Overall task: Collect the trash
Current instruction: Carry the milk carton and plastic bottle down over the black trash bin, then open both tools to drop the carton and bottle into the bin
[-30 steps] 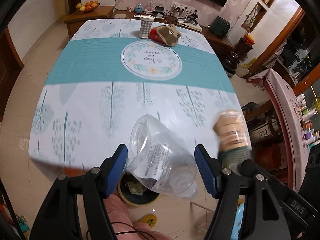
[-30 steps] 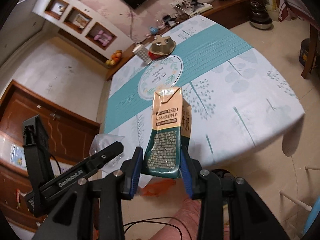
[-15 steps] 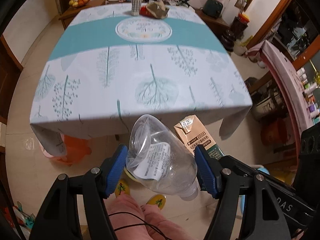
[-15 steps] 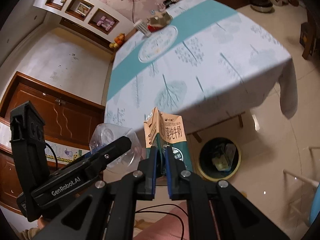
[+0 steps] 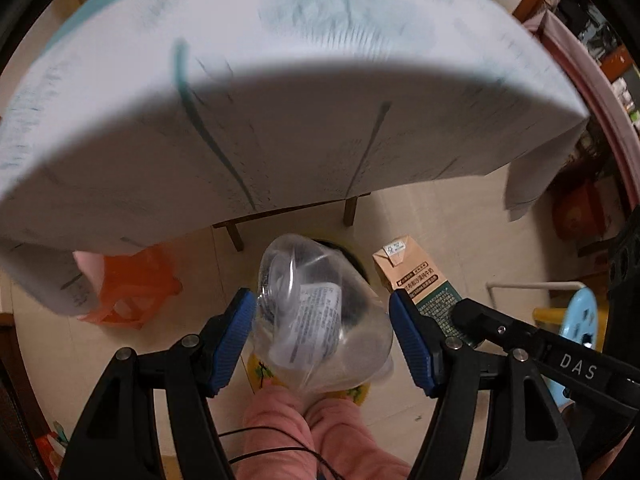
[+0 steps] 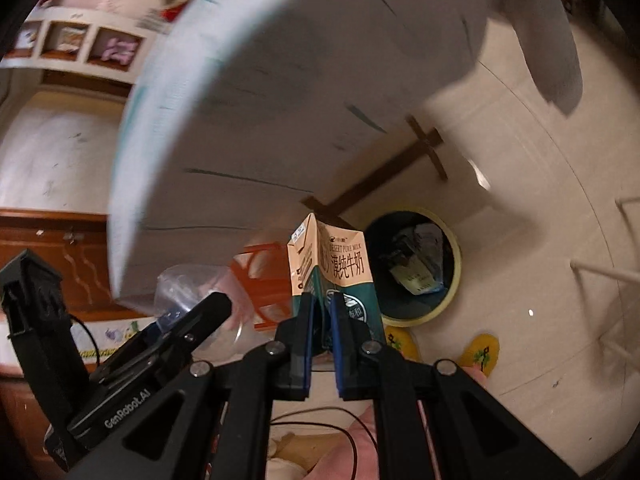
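Left wrist view: left gripper clamped across a clear plastic bottle, blue pads on its two sides, mouth end tilted away toward the bin, whose dark rim shows just behind the bottle. The bottle looks empty, so light; its thin wall should dent under pressure and is slick, so a hold across the widest part of the body, as now, seems safest. Beside it, on the right of the bin in this view, is a milk carton, held by the right gripper, whose jaws are nearly together, pinching the carton's lower end flat. Judged from that squash the carton is empty or close to it: light, soft cardboard, easily creased, waxy but less slippery than the bottle; the folded bottom gives a firm pinch point. Right wrist view puts the carton just left of the bin, with the bottle further left; neither is over the bin's opening here. The bin stands on the tiled floor below the table edge and already holds some wrappers, count unclear. Count: one bottle, one carton, one bin, two grippers, two yellow slippers near the bin, one orange stool under the table. Both items remain to be dropped in.
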A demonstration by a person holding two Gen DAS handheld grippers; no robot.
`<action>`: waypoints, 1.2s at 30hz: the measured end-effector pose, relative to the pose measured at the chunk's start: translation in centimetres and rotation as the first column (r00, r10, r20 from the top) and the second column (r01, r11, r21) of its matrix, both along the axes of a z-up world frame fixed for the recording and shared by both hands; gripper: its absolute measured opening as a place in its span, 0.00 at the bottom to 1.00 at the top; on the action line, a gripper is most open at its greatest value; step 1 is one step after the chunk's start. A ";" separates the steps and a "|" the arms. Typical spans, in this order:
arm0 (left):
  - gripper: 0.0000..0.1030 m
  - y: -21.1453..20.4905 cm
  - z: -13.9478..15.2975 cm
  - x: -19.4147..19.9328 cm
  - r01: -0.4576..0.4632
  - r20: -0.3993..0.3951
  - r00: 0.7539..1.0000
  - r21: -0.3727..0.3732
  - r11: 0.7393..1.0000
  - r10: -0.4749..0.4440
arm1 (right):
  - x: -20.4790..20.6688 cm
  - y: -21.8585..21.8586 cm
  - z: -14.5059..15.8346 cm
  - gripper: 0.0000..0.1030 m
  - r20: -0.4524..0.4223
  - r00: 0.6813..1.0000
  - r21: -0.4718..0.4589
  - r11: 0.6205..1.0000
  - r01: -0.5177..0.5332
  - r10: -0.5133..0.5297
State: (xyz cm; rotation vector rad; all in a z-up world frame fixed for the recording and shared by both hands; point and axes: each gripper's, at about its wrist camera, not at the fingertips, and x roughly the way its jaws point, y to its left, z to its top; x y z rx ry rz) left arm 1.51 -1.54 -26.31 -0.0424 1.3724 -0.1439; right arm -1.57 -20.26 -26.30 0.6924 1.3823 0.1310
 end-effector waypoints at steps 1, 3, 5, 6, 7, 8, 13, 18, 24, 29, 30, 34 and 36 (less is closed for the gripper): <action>0.66 0.0 -1.0 0.2 0.007 0.000 1.000 0.004 1.000 -0.007 | 0.1 0.0 -1.2 0.08 -0.010 1.000 -0.002 1.000 0.007 -0.007; 0.64 -0.1 -3.2 0.6 0.022 -0.001 1.000 0.011 1.000 -0.022 | 0.3 0.0 -3.6 0.08 -0.027 0.999 -0.011 1.000 0.020 -0.020; 0.64 -0.1 -5.1 0.9 0.034 0.002 0.999 0.021 0.999 -0.034 | 0.6 0.0 -6.2 0.08 -0.044 0.999 -0.016 0.999 0.028 -0.028; 0.64 0.1 -6.3 1.0 0.041 0.004 0.999 0.027 0.999 -0.041 | 0.8 0.0 -7.2 0.08 -0.050 0.998 -0.018 0.999 0.031 -0.032; 0.64 0.1 -7.2 1.0 0.047 0.003 0.999 0.033 0.998 -0.047 | 1.0 0.0 -8.3 0.08 -0.058 0.998 -0.020 0.999 0.033 -0.034; 0.64 0.1 -8.2 1.0 0.053 -0.001 0.999 0.040 0.998 -0.053 | 1.2 0.0 -9.7 0.08 -0.065 0.997 -0.016 0.999 0.034 -0.034; 0.65 0.2 -12.2 0.7 0.066 -0.041 0.997 0.056 0.996 -0.064 | 1.7 0.1 -14.6 0.10 -0.096 0.994 -0.020 0.999 0.048 -0.050; 0.73 0.2 -13.9 0.2 0.060 -0.061 0.997 0.064 0.996 -0.056 | 1.7 0.7 -17.1 0.12 -0.111 0.992 -0.063 0.997 0.046 -0.053; 0.88 0.6 -13.9 0.4 0.046 -0.022 0.999 0.080 0.996 -0.044 | 1.1 1.5 -17.5 0.16 -0.106 0.994 -0.085 0.996 0.007 -0.016; 0.95 0.5 -12.3 0.6 0.037 0.009 0.999 0.086 0.996 -0.038 | 1.2 1.9 -17.2 0.17 -0.088 0.996 -0.112 0.993 -0.031 0.022; 0.95 0.5 -11.7 0.7 0.036 0.019 0.999 0.085 0.996 -0.037 | 1.3 1.9 -17.0 0.18 -0.085 0.996 -0.117 0.993 -0.035 0.025; 0.97 0.6 -9.5 0.8 0.026 0.044 0.999 0.083 0.996 -0.030 | 1.6 1.9 -15.6 0.29 -0.075 0.997 -0.128 0.991 -0.040 0.030; 0.97 0.6 -7.9 1.0 0.020 0.055 0.998 0.078 0.997 -0.024 | 1.7 1.9 -14.7 0.34 -0.068 0.997 -0.130 0.991 -0.041 0.033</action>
